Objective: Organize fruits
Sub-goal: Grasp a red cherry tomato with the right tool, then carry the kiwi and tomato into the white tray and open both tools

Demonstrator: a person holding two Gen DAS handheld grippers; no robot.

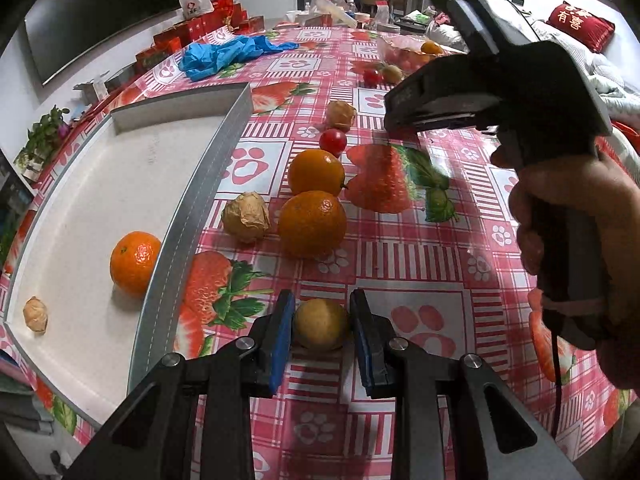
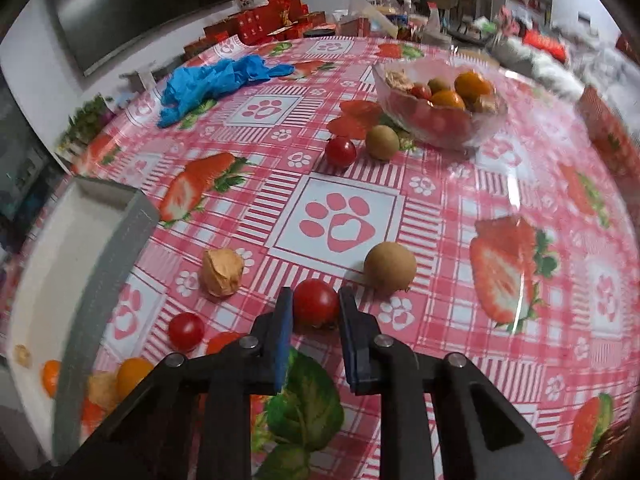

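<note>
Bracketing a small yellow-brown fruit [image 1: 321, 324] with my left claw [image 1: 322, 332], I have its blue pads on either side; they look to touch the skin, but I cannot tell whether they grip it. My right claw [image 2: 316, 326] stands likewise about a cherry tomato [image 2: 315, 303], a sliver of gap showing on each side, so I judge it parted and unclamped. Both fruits sit on the table [image 2: 440, 216]. The step in hand, I judge, is picking loose fruit for the white tray [image 1: 92, 184], which already holds a mandarin [image 1: 135, 263] and a papery husked fruit [image 1: 35, 314]. Next I should squeeze gently, lift clear of the tray's wall, and set down inside. Readable writing: only a red cushion [image 1: 580, 24] with Chinese characters, seemingly "有喜".
</note>
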